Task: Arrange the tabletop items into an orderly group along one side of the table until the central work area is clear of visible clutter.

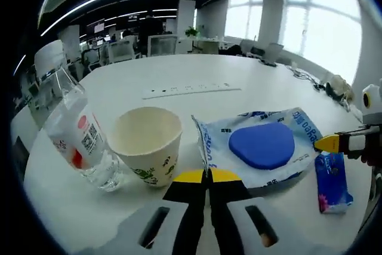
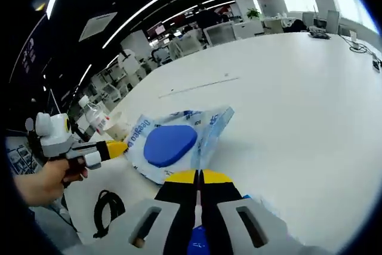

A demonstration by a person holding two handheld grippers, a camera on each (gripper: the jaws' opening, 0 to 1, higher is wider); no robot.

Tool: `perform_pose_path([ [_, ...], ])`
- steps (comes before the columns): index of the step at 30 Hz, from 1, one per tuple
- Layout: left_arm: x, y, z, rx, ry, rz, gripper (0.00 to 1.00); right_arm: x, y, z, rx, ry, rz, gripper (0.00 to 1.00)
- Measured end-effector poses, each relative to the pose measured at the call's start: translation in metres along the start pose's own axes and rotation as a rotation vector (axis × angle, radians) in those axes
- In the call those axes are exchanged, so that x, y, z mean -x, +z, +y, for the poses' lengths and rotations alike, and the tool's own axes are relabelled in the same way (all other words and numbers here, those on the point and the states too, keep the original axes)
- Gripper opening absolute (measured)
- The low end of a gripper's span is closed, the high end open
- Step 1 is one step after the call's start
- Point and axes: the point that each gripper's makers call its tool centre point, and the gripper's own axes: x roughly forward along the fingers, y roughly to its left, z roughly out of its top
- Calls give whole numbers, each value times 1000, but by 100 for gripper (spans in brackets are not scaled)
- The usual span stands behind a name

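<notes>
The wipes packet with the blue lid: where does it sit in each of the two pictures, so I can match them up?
Left gripper view: the wipes packet lies right of centre, just beyond the closed jaw tips, with the paper cup to its left.
Right gripper view: the wipes packet lies left of centre, above the jaw tips.
Shared landmark: the long white power strip on the table beyond the packet.
</notes>
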Motion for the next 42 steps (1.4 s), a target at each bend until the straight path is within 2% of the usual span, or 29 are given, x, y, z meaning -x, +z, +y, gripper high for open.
perform_pose_path([
  [8, -6, -4, 3, 12, 14, 16, 1, -16, 4, -9, 51, 4, 31, 0],
  [13, -7, -8, 2, -22, 11, 29, 1, -24, 5, -15, 69, 11, 47, 0],
  [21, -6, -16, 5, 11, 33, 42, 1, -35, -2, -18, 88, 26, 73, 0],
  [37, -16, -24, 11, 30, 40, 63, 1, -40, -2, -21, 38, 32, 64, 0],
  [40, -17, -25, 10, 32, 38, 64, 1, -41, -6, -25, -28, 25, 60, 0],
  [42, -17, -26, 10, 46, 40, 65, 1, -41, -7, -27, -31, 32, 56, 0],
])
